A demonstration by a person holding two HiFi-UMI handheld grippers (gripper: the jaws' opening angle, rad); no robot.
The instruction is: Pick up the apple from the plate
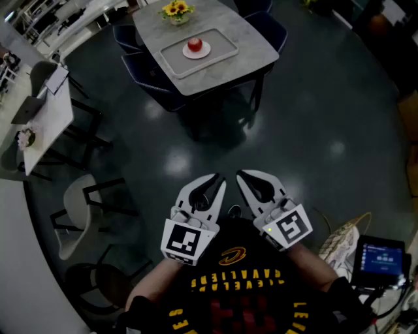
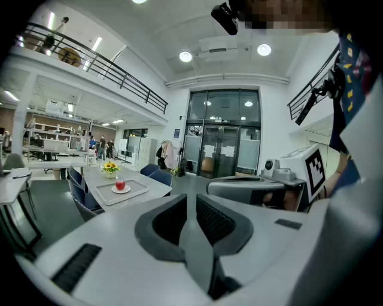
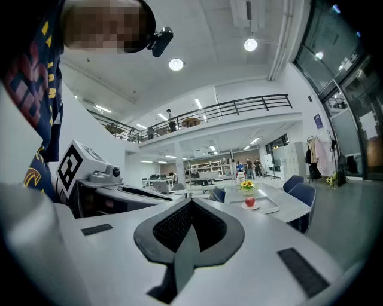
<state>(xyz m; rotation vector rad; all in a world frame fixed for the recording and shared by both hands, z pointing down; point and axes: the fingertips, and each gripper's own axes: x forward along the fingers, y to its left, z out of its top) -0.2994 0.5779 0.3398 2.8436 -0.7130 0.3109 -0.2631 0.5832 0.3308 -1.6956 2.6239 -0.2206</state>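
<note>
A red apple [image 1: 194,44] rests on a small white plate [image 1: 204,51] in a grey tray [image 1: 223,39] on the far grey table [image 1: 255,51]. The left gripper view shows the apple [image 2: 120,184] small and far off, and so does the right gripper view [image 3: 250,202]. Both grippers are held close to the person's chest, far from the table. My left gripper [image 1: 220,179] [image 2: 191,200] has a narrow slit between its pads and holds nothing. My right gripper [image 1: 240,174] [image 3: 191,202] is shut with its tips touching, empty.
A vase of yellow flowers [image 1: 176,10] stands behind the tray. Blue chairs [image 1: 147,73] surround the table. Dark floor lies between me and it. A white table [image 1: 49,121] and a pale chair [image 1: 75,209] stand left; a bag [image 1: 343,241] and a screen [image 1: 384,256] right.
</note>
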